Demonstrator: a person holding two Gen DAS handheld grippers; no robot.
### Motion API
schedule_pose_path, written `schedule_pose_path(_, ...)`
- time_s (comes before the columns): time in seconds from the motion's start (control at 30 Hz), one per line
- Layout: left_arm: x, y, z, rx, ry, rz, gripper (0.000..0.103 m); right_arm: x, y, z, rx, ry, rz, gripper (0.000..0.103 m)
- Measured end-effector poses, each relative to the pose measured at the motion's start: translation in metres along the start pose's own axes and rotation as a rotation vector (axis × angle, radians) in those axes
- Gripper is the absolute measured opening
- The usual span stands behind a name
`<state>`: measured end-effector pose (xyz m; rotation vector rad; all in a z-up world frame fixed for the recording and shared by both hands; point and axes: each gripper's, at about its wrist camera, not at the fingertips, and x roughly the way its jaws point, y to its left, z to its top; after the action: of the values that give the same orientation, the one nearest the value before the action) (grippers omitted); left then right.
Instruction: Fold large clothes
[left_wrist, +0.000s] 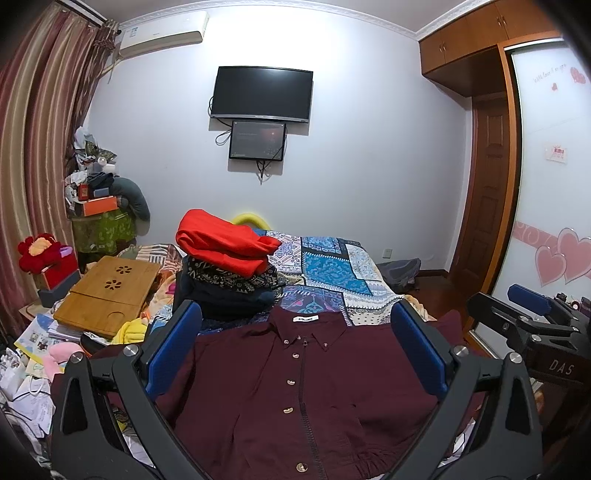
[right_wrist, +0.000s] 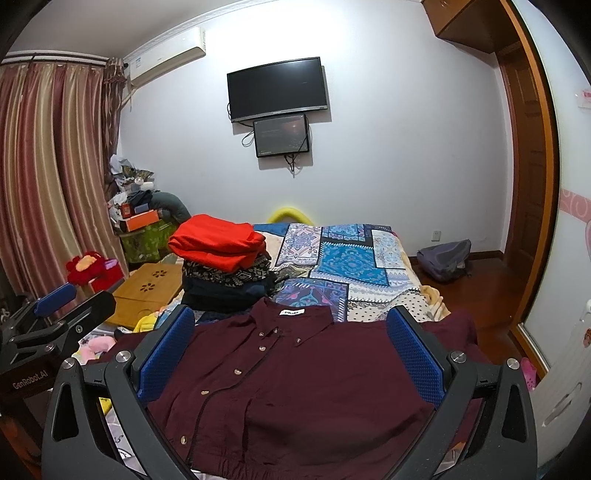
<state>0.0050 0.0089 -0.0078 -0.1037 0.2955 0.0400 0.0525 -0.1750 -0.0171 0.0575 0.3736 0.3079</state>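
One dark red shirt (left_wrist: 295, 387) lies front-up and buttoned on the near end of the bed (left_wrist: 332, 266), collar toward the far wall, its body spread fairly flat; no fold looks made in it yet, so I judge the step in hand is the first side fold; the left gripper (left_wrist: 295, 347) hangs above the chest of the shirt with its two blue pads spread wide and nothing between them; the right gripper (right_wrist: 291, 350) is likewise wide apart and holding nothing, a little further toward the shirt's right side

To do this well, each tool should probably go to its own edge, one near a shoulder and one lower on the same side, and pinch only the top layers; the cloth looks thin and soft, so a shallow bite may slip and a deep one may drag the quilt beneath; lifting both points together and keeping the edge straight should stop the front from bunching along the buttons; the sleeve ends are out of sight, so check them first

Counted: one shirt to fold; one stack of folded clothes (left_wrist: 229, 266) beyond its collar, with a red piece (left_wrist: 221, 243) on top and at least two darker ones under it; five shirt buttons show in the left view; two screens (left_wrist: 260, 94) on the wall; one wooden lap tray (left_wrist: 107, 291) to the left
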Motion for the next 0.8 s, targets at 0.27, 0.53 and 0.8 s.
schedule_pose_path(0.27, -0.0001, -0.0003, 0.0002, 0.000, 0.001, 0.001, 0.103, -0.0003, -0.0019, 0.0019, -0.006, 0.001, 0.002, 0.103)
schedule_pose_path(0.53, 0.0009, -0.0008, -0.0005, -0.001, 0.001, 0.003, 0.103, -0.0007, -0.0011, 0.0035, -0.018, 0.000, 0.004, 0.103)
schedule_pose_path(0.8, 0.0036, 0.0010, -0.0024, -0.009, 0.005, 0.008, 0.103, 0.0003, -0.0006, 0.0034, -0.018, 0.004, 0.003, 0.103)
